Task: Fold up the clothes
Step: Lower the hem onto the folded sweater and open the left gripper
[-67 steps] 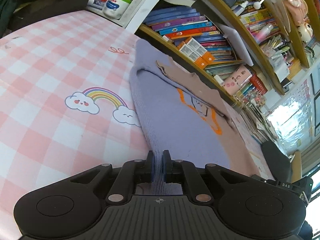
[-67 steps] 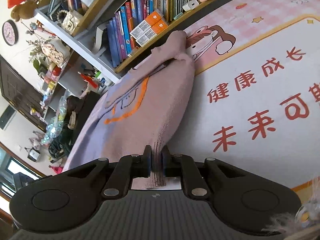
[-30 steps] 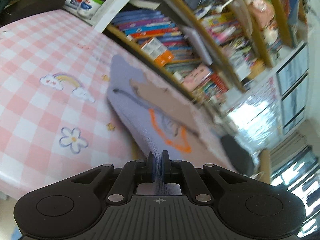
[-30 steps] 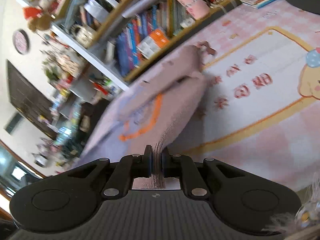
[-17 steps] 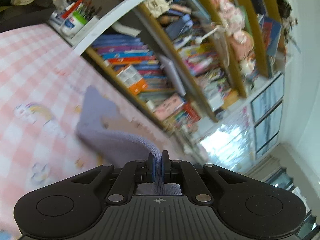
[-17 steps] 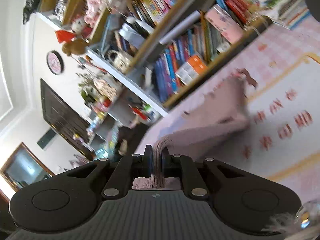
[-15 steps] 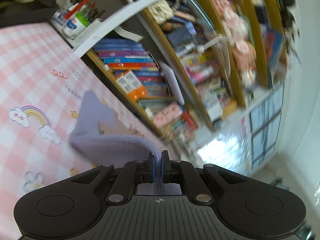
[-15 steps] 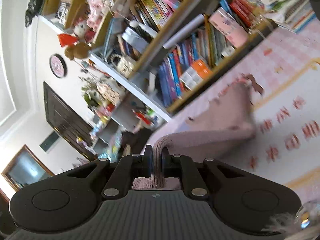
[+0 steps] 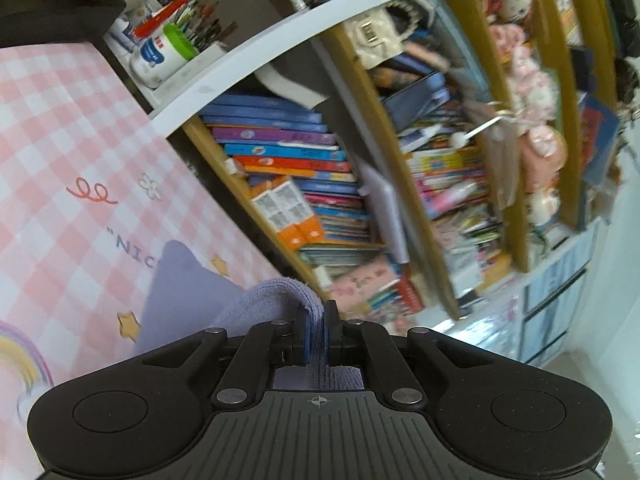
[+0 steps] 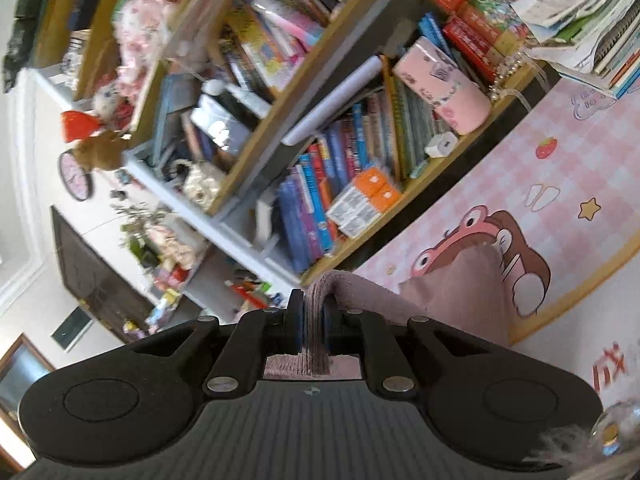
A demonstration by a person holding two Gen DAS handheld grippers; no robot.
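Observation:
A knitted sweater lies on the pink checked table mat, lilac on its left half and dusty pink on its right half. My left gripper is shut on the ribbed lilac hem, which arches up from the mat and curls over into the jaws. My right gripper is shut on the ribbed pink hem, lifted the same way. Both held edges hang above the part of the sweater still resting on the mat; most of the garment is hidden behind the gripper bodies.
A wooden bookshelf packed with books stands right behind the table's far edge, also in the right wrist view. A tub of pens and a white jar sit on a white ledge at the left. Cartoon print marks the mat.
Both grippers have lifted the hem off the mat and carried it toward the bookshelf, so the sweater now bends over itself. The orange print that showed earlier is out of sight.

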